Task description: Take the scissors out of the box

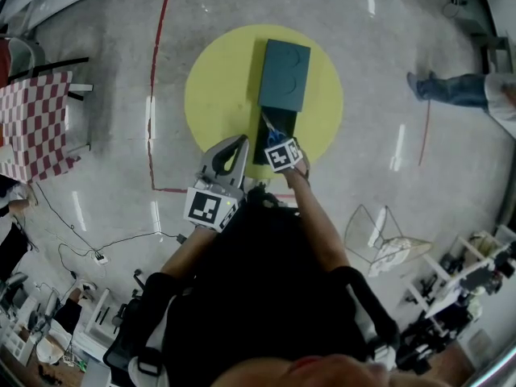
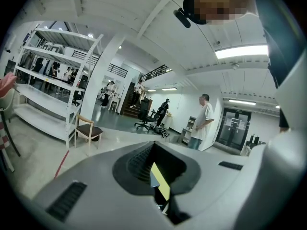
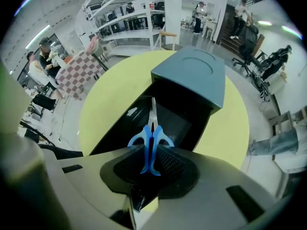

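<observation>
1. Scissors (image 3: pixel 152 133): the blue handles are pinched in the right claw (image 3: pixel 152 163) at the lower centre of the right gripper view. The thin blades point up the frame over the dark inside of the box (image 3: pixel 184 121).
2. In the head view the scissors (image 1: pixel 272 127) sit at the centre, at the near end of the box (image 1: pixel 284 127), just beyond the right claw (image 1: pixel 276 139). Neither view makes clear whether they touch the box floor or hang above it.
3. The box's teal lid (image 3: pixel 194 75) covers its far part. The lower end of the handles is hidden between the claw's pads.
4. The left claw (image 2: pixel 153 171) is pressed together with nothing in it; only a sliver of yellow shows through the slit. In the head view the left claw (image 1: pixel 238 141) sits to the left of the box.
5. The box rests on a round yellow tabletop (image 1: pixel 218 95), whose near edge is cut off by the person's arms.
6. Around it is a pale speckled floor (image 1: pixel 105 55) with a red tape line (image 1: pixel 153 95). A red-and-white checked cloth (image 1: pixel 36 123) lies at the left edge and a jeans leg (image 1: pixel 451 87) at the upper right.
7. The left gripper view looks across the room: white shelving (image 2: pixel 43 80), a wooden chair (image 2: pixel 86 131) and a standing person in a white shirt (image 2: pixel 204 121).
</observation>
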A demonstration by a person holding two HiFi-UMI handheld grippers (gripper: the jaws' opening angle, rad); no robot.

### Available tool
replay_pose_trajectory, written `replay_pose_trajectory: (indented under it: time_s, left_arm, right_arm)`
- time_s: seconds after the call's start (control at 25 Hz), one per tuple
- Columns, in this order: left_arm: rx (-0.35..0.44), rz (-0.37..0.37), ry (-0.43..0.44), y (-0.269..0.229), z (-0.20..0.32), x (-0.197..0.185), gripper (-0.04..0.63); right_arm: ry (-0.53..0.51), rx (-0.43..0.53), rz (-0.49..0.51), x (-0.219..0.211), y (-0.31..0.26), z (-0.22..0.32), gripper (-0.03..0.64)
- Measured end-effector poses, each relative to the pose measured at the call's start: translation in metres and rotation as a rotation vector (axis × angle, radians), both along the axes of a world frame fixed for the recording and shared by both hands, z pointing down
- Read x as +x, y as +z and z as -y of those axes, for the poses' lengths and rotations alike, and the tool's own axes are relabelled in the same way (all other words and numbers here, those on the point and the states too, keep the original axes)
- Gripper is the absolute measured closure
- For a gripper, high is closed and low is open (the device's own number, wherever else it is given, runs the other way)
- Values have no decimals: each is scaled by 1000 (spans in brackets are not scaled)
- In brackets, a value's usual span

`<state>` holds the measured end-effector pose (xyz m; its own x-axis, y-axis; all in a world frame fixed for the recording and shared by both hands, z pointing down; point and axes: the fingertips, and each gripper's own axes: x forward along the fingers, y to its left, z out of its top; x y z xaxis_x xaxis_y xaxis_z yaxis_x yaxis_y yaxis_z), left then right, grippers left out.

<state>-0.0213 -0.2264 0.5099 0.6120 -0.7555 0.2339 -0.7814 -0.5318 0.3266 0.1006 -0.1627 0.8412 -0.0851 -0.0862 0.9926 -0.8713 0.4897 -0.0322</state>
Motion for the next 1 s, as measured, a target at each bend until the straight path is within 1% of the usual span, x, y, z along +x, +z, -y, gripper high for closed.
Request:
replay_pose_trajectory:
  time_s: [0.24,0.44,0.56,0.84,1.0]
  left_arm:
    - [23,0,1,-6,-11,-2,609]
    - [38,1,6,-13,-25,2,609]
    - [57,8,13,-20,-36,7,609]
    - [107,40,29,-29,-62,14,609]
    - [131,56,24,-35,-86,26,609]
  right_arm:
    - [3,39,21,-4,-15,-7,540]
    - [16,93,54,-5,-33,-14,540]
    - [31,154,84,-2,-54,-14,540]
    - [77,342,154,6,-115,-9,540]
    - [117,445,233,20,-150,-17,540]
